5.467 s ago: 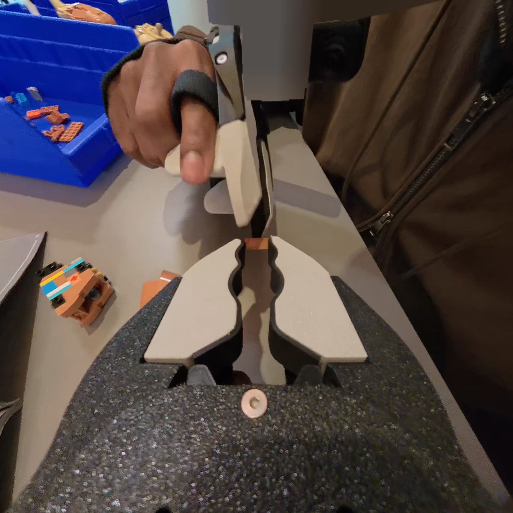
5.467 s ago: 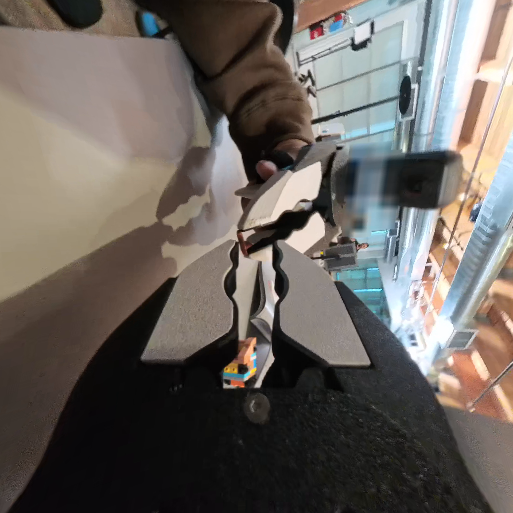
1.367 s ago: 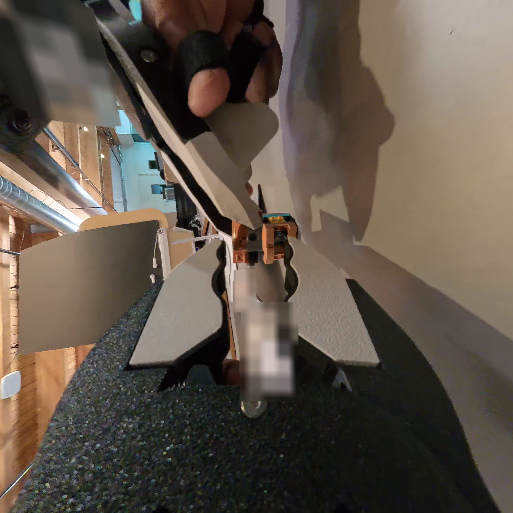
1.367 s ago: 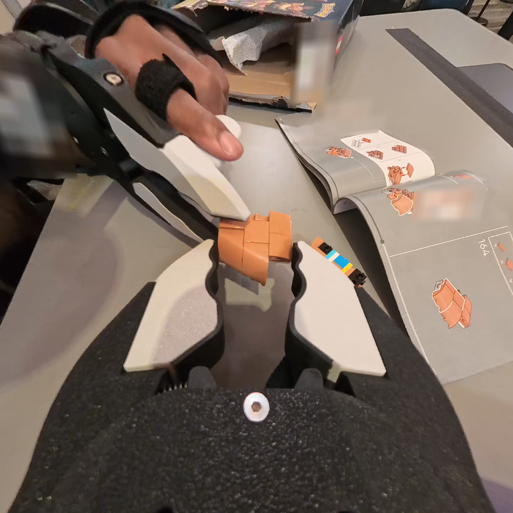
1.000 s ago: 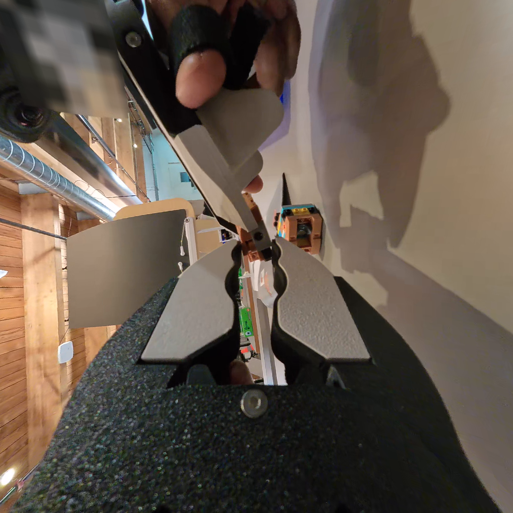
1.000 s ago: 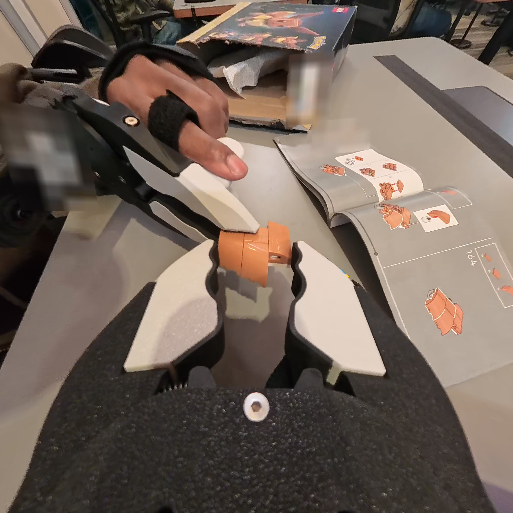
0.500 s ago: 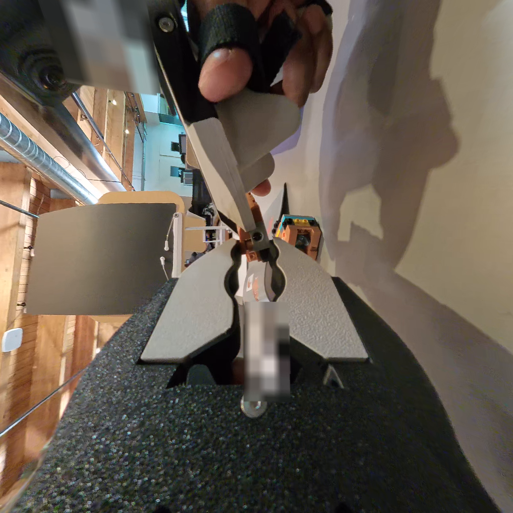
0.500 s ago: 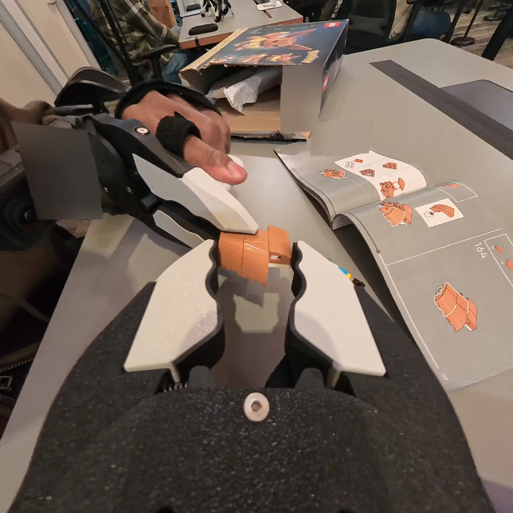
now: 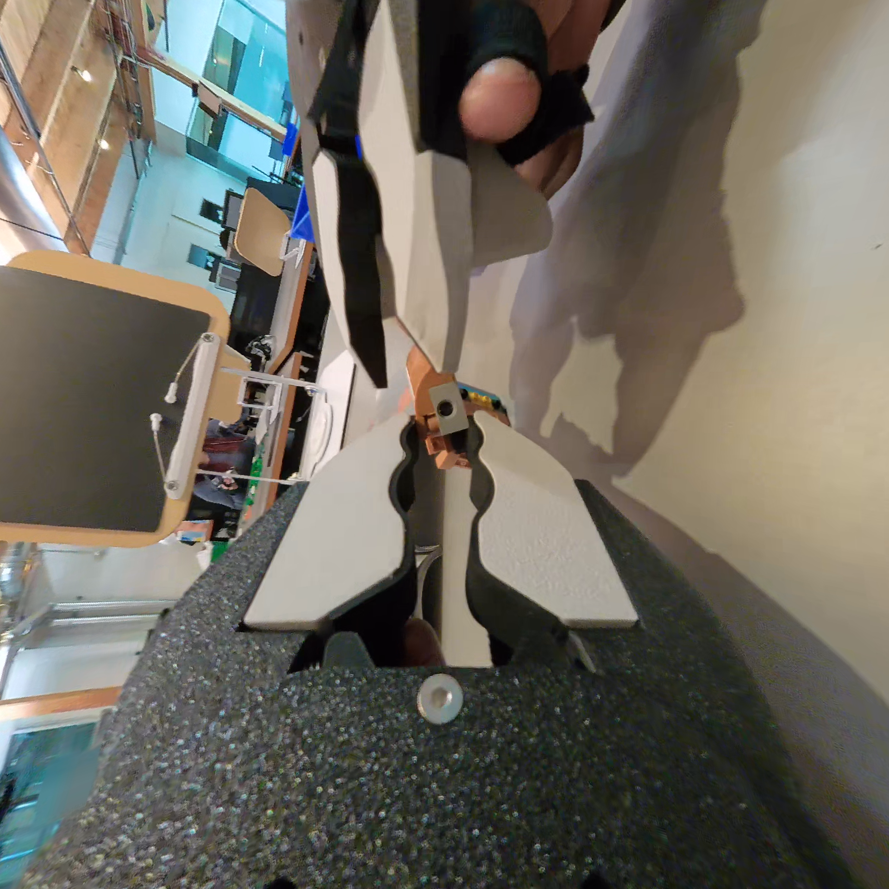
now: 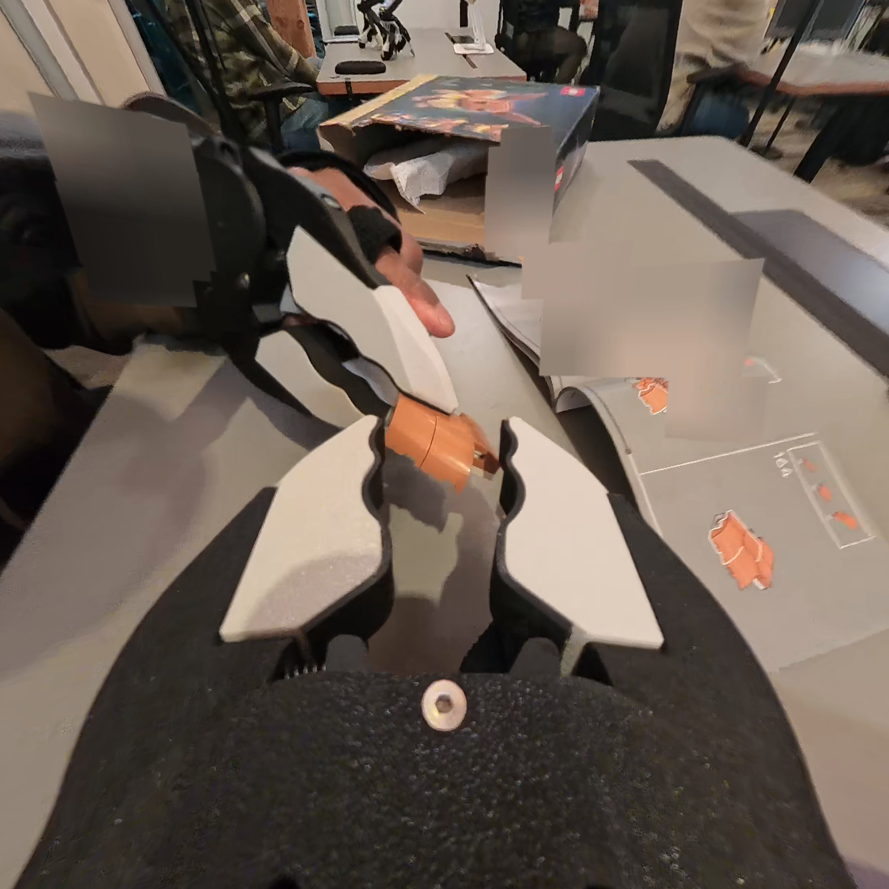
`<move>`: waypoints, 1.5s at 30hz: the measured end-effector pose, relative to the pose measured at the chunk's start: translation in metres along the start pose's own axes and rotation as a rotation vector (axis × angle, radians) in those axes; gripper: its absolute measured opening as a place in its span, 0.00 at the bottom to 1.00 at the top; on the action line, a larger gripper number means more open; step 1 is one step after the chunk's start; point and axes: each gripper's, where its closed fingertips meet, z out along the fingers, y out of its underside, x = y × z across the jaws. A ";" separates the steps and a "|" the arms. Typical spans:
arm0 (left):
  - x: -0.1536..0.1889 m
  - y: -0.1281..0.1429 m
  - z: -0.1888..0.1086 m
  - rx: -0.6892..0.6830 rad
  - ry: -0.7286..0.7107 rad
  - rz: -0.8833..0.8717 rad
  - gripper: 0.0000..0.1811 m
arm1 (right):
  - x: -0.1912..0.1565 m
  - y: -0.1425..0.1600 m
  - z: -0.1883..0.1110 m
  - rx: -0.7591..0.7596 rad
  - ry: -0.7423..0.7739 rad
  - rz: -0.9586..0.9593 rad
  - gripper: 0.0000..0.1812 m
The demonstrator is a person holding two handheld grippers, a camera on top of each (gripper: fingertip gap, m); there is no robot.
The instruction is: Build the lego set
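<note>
An orange lego assembly [image 10: 433, 442] hangs in the air between both grippers, tilted down to the right. My right gripper [image 10: 440, 428] is shut on it, one finger on each side. My left gripper [image 10: 418, 409] comes in from the upper left and is shut on the assembly's near end. In the left wrist view, my left gripper [image 9: 445, 428] pinches the assembly [image 9: 423, 385], which carries a small grey block with a hole [image 9: 445, 409]. The right gripper [image 9: 413, 377] reaches down from above with a person's hand [image 9: 500, 96] on it.
An open instruction booklet [image 10: 721, 505] lies on the grey table [image 10: 144, 457] to the right. An opened lego box [image 10: 481, 144] stands behind it. A small build with blue and yellow parts [image 9: 481, 397] shows just behind the assembly. People sit at desks farther back. My two grippers' fingertips are within a few centimetres of each other.
The assembly has tilted down to the right between the right gripper's fingers. The left gripper has swung steeper over it. Both grippers keep their hold; the views are slightly blurred by motion.
</note>
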 end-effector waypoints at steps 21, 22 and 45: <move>0.007 -0.005 -0.002 0.030 0.104 -0.151 0.11 | -0.002 0.015 0.006 -0.012 0.178 -0.384 0.15; 0.006 -0.005 -0.002 0.030 0.098 -0.154 0.11 | -0.002 0.015 0.005 -0.005 0.189 -0.386 0.15; 0.002 -0.009 -0.008 0.019 0.079 -0.106 0.09 | -0.008 0.004 0.003 0.023 0.264 -0.492 0.13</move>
